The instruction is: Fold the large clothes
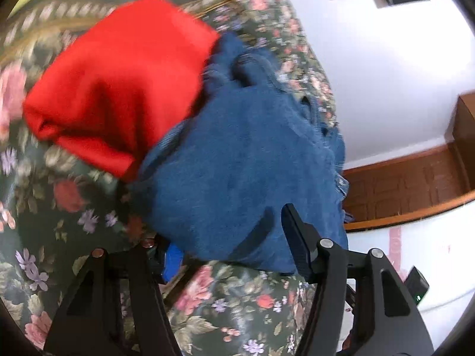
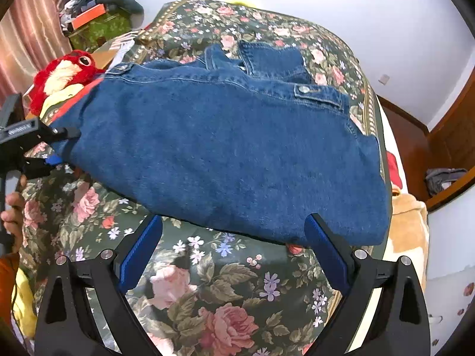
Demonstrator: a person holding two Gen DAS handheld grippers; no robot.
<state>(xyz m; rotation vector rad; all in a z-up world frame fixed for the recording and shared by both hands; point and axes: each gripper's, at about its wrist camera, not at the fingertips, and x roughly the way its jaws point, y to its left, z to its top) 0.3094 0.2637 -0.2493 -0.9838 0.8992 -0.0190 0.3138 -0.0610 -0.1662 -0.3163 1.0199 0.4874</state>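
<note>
Lying folded on the floral bed (image 2: 225,311), the denim jacket (image 2: 225,148) had its edge between the left tongs (image 1: 225,237), grip unclear; right tongs (image 2: 234,231) stood apart.

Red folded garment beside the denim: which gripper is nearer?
Left. The left gripper sits at the blue denim jacket end bordering the red folded garment; the right gripper is at the opposite end.

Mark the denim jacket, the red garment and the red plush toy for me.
denim jacket (image 2: 225,154), right wrist view, middle of its folded back panel.
red garment (image 1: 118,80), left wrist view, centre of the cloth.
red plush toy (image 2: 63,72), right wrist view, its pale face.
</note>
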